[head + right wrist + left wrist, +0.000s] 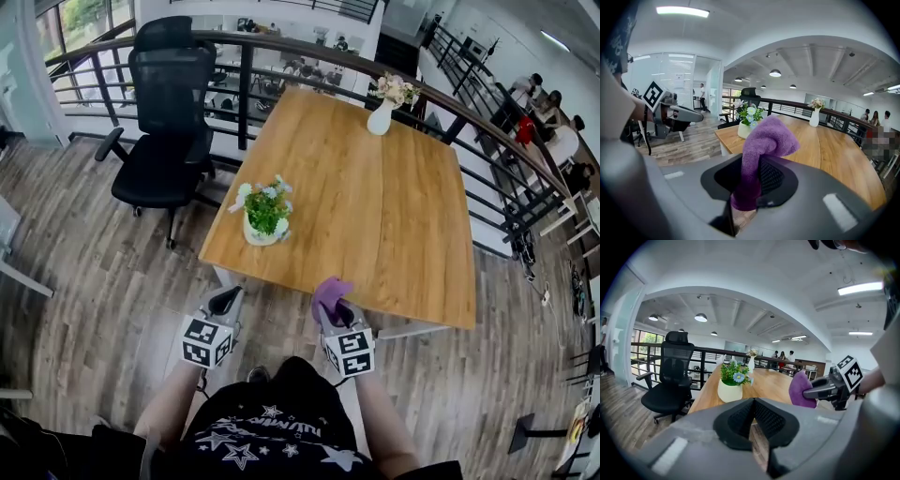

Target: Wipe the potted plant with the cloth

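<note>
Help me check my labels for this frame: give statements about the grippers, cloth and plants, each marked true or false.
The right gripper is clamped on a purple cloth. True.
The left gripper has jaws wide apart. False: they are shut on nothing.
The cloth touches the potted plant. False: they are well apart.
The potted plant stands on the wooden table. True.
The white vase lies on its side. False: it stands upright.
</note>
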